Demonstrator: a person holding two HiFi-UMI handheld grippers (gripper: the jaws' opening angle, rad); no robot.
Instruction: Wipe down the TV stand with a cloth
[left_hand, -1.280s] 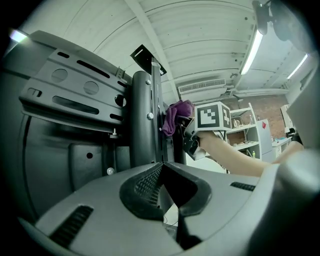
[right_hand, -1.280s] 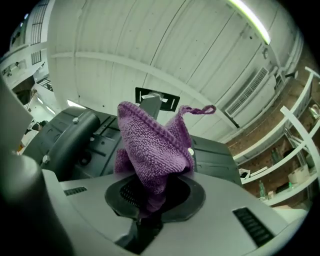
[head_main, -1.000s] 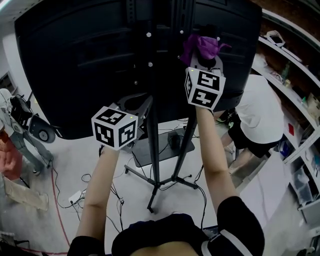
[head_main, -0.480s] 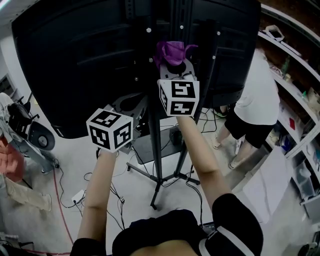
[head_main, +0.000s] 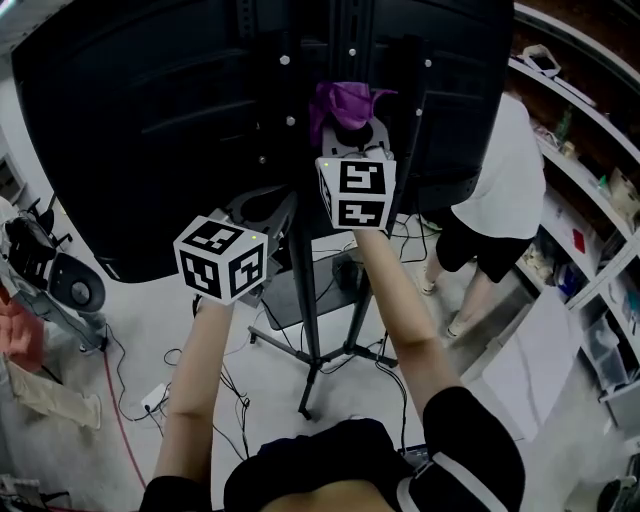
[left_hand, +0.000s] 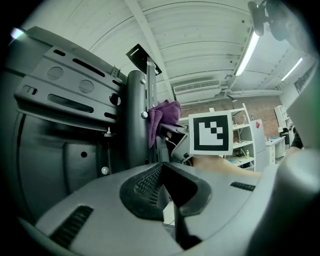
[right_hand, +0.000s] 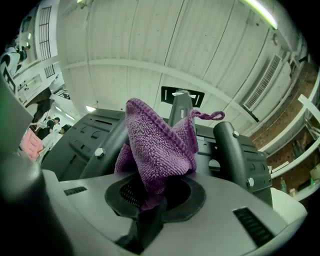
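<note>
My left gripper (left_hand: 167, 197) sits low beside the post, jaws together on nothing. My right gripper (right_hand: 152, 197) pinches the one purple cloth (right_hand: 160, 145), which rises straight out of the jaws against the one TV stand (right_hand: 181, 107). The stand's post runs vertically, so I judge the right hand's strokes should follow it.

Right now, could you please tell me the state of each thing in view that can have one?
right claw: shut on the purple cloth.
left claw: shut, empty.
purple cloth: bunched, held up at the column of the TV stand.
TV stand: upright on its splayed feet.
TV: mounted on the stand, back towards the head camera.
</note>
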